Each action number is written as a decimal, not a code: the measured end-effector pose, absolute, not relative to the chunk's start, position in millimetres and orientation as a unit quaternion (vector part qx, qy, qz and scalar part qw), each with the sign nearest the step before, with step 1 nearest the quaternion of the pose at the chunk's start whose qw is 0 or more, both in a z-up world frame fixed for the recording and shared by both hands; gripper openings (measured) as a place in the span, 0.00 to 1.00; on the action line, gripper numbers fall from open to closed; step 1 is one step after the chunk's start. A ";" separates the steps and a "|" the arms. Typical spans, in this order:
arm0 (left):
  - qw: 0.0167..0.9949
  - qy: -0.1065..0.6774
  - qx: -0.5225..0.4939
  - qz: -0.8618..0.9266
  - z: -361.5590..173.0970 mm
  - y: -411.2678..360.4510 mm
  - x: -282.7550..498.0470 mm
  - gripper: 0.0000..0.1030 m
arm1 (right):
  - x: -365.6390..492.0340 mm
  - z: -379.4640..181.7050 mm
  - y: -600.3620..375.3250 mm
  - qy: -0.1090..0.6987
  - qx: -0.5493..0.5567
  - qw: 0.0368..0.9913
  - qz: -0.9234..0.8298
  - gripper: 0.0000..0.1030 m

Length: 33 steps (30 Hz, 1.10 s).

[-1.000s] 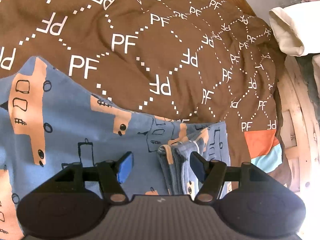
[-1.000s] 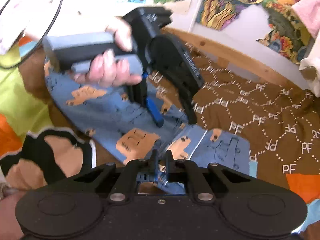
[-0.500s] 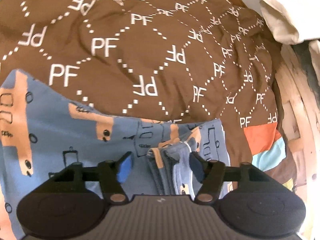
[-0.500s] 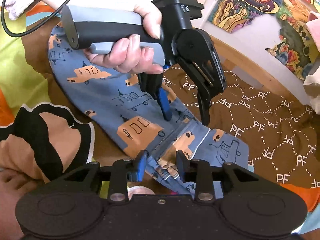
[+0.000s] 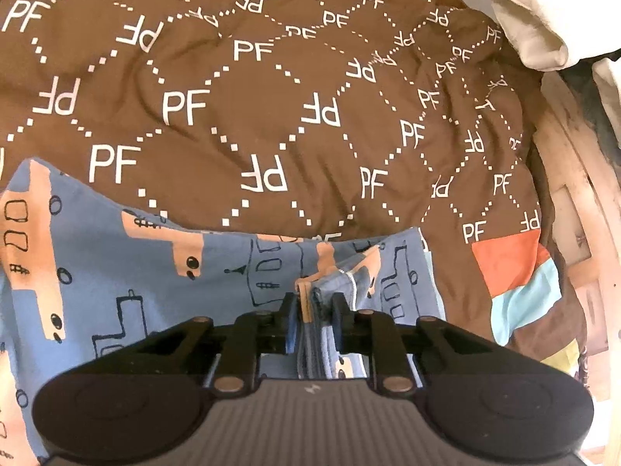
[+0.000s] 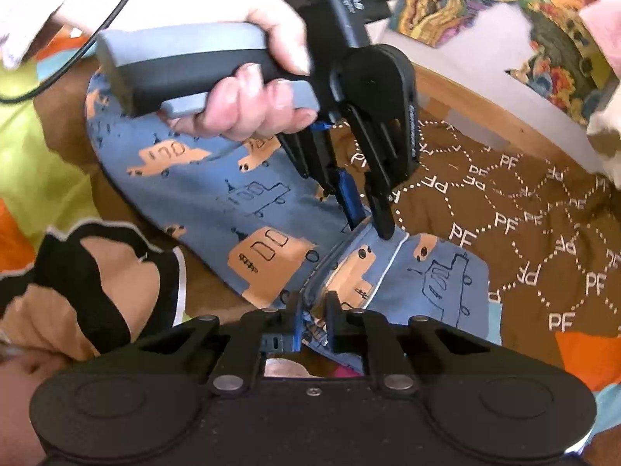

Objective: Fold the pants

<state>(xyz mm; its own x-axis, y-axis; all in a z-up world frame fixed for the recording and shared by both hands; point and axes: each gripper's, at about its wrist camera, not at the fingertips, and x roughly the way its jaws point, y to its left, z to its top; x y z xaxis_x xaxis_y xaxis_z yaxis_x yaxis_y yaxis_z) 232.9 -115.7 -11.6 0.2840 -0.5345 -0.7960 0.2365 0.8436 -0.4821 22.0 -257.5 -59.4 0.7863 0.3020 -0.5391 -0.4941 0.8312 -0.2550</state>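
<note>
1. The left gripper [image 5: 316,306] has its jaws drawn narrow on a bunched edge of the blue cotton pants printed with orange vehicles [image 5: 128,272]. Several layers of hem stand pinched between the blue pads. Judging by the stacked edges, it grips all layers at once so they travel together.
2. The right gripper [image 6: 312,310] likewise has its jaws pressed in on a gathered edge of the same pants [image 6: 271,248], nearer the person. The cloth rises in a ridge between the two grips, which suggests the end is lifted slightly off the bed.
3. In the right wrist view the left gripper [image 6: 368,221] points down onto the pants, its tips at the seam, and the person's left hand [image 6: 252,105] wraps the grey handle. Two grips side by side on one end probably keep that edge straight for folding over.
4. The rest of the pants lies flat, stretching away to the left across the brown quilted bedspread with white "PF" lettering [image 5: 271,116]. That flat stretch is likely where the held end will be laid.
5. A wooden bed frame [image 6: 485,116] borders the bedspread, with cream cloth [image 5: 531,35] heaped beyond the corner, well apart from the pants.
</note>
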 end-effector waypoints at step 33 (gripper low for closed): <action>0.787 0.542 -0.133 -0.264 -28.4 -115.0 226.8 0.40 | 28.9 -48.0 -271.1 0.271 -0.107 0.932 0.217 0.11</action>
<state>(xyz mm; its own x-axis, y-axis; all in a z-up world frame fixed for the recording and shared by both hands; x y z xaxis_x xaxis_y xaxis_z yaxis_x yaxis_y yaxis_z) 226.8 -115.0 -28.4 0.2725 -0.5597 -0.7826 0.2717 0.8250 -0.4955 28.9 -271.1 -48.0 0.7594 0.3456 -0.5512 -0.4615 0.8834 -0.0819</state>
